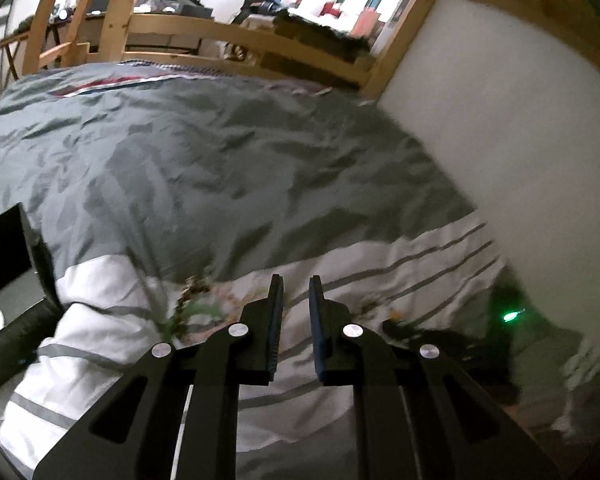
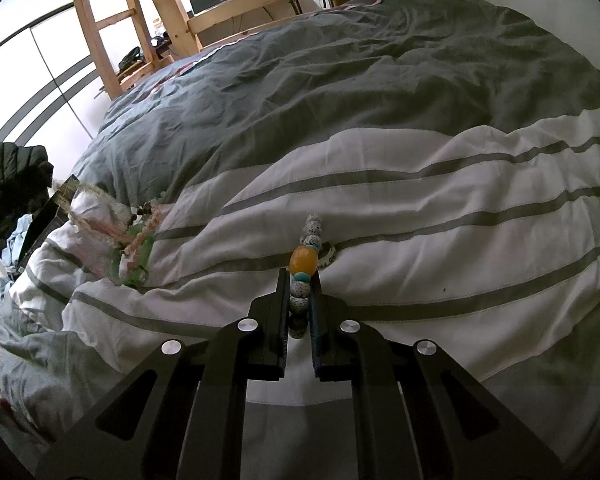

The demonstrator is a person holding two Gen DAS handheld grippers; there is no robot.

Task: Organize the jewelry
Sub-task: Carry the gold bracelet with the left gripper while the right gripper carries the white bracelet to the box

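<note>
In the right wrist view my right gripper [image 2: 300,276] is shut on a beaded bracelet [image 2: 302,262] with white speckled beads and one large orange bead, held just above the striped duvet [image 2: 420,208]. A pile of jewelry [image 2: 136,240], pink and green strands, lies on the duvet to the left. In the left wrist view my left gripper [image 1: 296,280] is empty, its jaws a small gap apart, over the duvet [image 1: 220,168]. The blurred jewelry pile [image 1: 188,304] lies just left of its fingertips.
A black open box [image 1: 16,256] sits at the left; it shows at the left edge of the right wrist view [image 2: 46,216] too. The wooden bed frame [image 1: 236,36] runs along the far side. A white wall [image 1: 500,140] borders the bed on the right. A green light [image 1: 512,315] glows near it.
</note>
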